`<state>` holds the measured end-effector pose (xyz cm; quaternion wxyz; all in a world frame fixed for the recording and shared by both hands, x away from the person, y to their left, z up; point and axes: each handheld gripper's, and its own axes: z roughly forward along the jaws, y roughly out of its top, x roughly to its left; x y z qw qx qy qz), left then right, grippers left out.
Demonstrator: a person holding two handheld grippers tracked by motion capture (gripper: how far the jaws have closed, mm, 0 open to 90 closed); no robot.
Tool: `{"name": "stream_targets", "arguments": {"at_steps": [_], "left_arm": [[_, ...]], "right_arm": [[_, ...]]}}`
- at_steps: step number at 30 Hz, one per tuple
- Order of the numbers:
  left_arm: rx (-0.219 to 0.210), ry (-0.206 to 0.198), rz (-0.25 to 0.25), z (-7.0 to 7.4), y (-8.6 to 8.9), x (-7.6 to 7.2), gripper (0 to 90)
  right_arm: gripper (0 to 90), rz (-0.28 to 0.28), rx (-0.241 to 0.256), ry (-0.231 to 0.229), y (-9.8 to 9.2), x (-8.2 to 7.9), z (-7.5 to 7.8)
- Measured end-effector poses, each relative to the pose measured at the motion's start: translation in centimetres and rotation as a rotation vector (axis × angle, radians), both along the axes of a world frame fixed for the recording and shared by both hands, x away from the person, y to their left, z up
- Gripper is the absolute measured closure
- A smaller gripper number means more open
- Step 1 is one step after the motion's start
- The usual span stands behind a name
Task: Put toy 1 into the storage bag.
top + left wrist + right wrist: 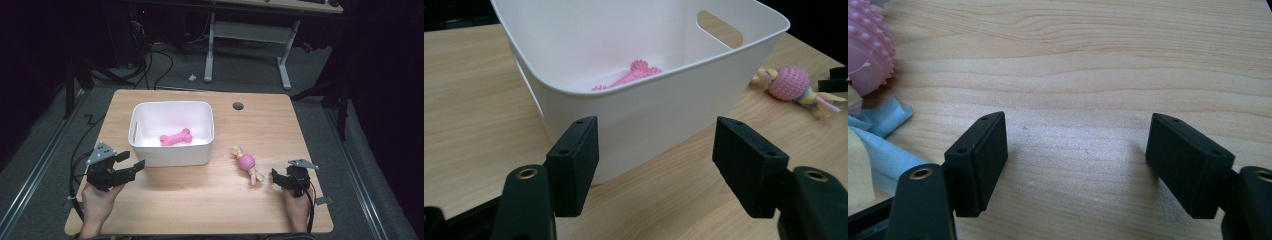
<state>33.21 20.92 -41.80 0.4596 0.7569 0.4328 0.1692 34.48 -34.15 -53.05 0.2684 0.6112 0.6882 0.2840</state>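
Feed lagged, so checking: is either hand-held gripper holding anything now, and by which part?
Nothing is held. Left hand-held gripper is open facing the white plastic bin; right hand-held gripper is open over bare table beside the pink spiky ball rope toy.

Spread left claw (pixel 655 160) facing white bin (pixel 664 107)

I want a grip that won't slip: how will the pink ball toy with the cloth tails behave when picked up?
The ball toy looks light. Its round, nubbed middle probably grips well between jaws, but may roll if nudged. The cloth tails lie limp on the table, so they would likely dangle. The open right gripper sits close beside it.
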Motion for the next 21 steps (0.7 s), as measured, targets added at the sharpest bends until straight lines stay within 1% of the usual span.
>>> {"name": "stream_targets", "arguments": {"at_steps": [1, 3, 7, 9, 12, 14, 18, 19, 20, 21], "left_arm": [[0.000, 0.000, 0.000, 0.0, 0.0, 0.0, 35.5], [-0.003, 0.011, 0.001, -0.8, -0.2, 0.0, 35.5], [0.009, 0.020, 0.008, -1.6, -0.3, 0.1, 35.5], [0.000, 0.033, 0.001, -2.1, -0.4, 0.3, 35.4], [0.004, 0.037, -0.003, -2.4, -0.6, 0.3, 35.4], [-0.001, 0.038, -0.009, -2.7, -0.7, 0.4, 35.4], [-0.007, 0.060, -0.015, -3.8, -1.1, 0.4, 35.4], [-0.007, 0.060, -0.015, -3.8, -1.1, 0.4, 35.4], [-0.008, 0.067, -0.016, -4.4, -1.4, 0.5, 35.4], [-0.008, 0.067, -0.016, -4.4, -1.4, 0.5, 35.5]], "right_arm": [[24.8, 0.000, 0.000, 0.000, 0.0, 0.0, 0.0], [24.8, 0.000, 0.000, 0.000, 0.0, 0.0, 0.0], [24.8, 0.000, 0.000, 0.000, 0.0, 0.0, 0.0], [24.9, -0.001, 0.000, 0.000, 0.0, 0.0, 0.0], [24.8, -0.001, 0.000, 0.000, 0.0, 0.0, 0.0], [24.8, 0.000, 0.000, 0.000, 0.0, 0.0, 0.0], [24.8, 0.000, 0.000, 0.000, 0.0, 0.0, 0.0], [24.8, 0.000, 0.000, 0.000, 0.0, 0.0, 0.0], [24.8, 0.000, 0.000, 0.000, 0.0, 0.0, 0.0], [24.8, 0.000, 0.000, 0.000, 0.0, 0.0, 0.0]]}}
